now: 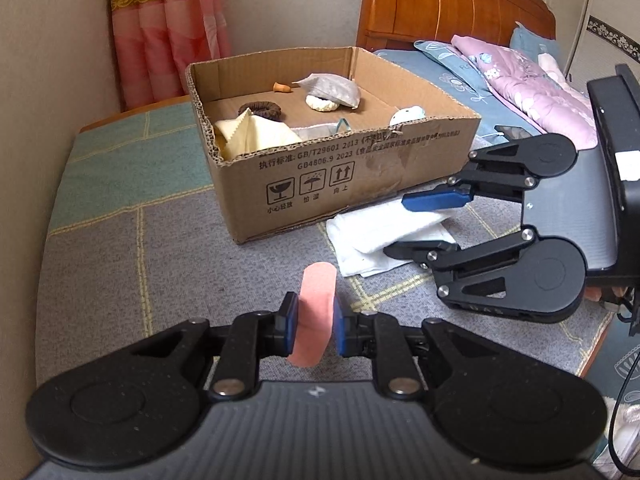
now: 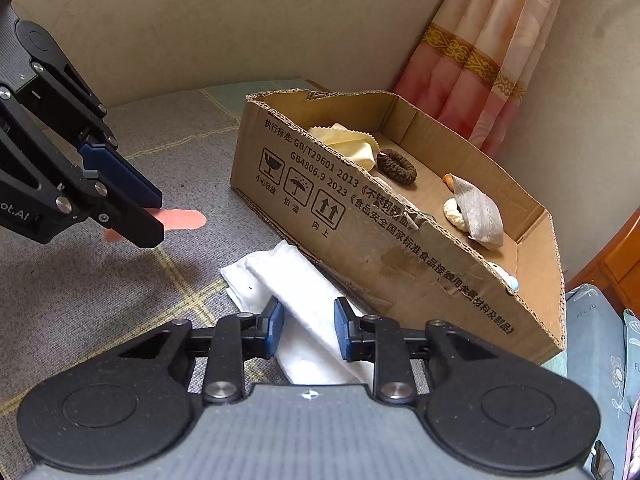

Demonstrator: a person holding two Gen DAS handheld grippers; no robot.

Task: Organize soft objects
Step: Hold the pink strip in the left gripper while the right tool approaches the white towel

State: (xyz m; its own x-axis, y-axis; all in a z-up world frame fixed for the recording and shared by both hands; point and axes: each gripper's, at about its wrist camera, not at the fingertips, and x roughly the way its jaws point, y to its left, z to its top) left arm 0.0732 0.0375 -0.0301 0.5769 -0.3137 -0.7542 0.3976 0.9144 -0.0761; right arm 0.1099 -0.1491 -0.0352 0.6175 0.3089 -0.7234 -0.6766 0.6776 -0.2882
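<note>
Two soft things left outside the cardboard box [image 1: 320,184]: a pink strip [image 1: 314,316] pinched in the left gripper [image 1: 315,326] above the blanket, and a white folded cloth [image 2: 296,304] lying against the box's front wall. The right gripper [image 2: 309,330] angles down over that cloth, jaws straddling it, partly open; can't tell if the pads touch.

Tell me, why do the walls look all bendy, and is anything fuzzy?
Left wrist view: the fisheye lens curves the wall, corners go dark, and the pink strip looks slightly soft. Right wrist view: same bending, the box leans, soft shadows, no glare.
</note>
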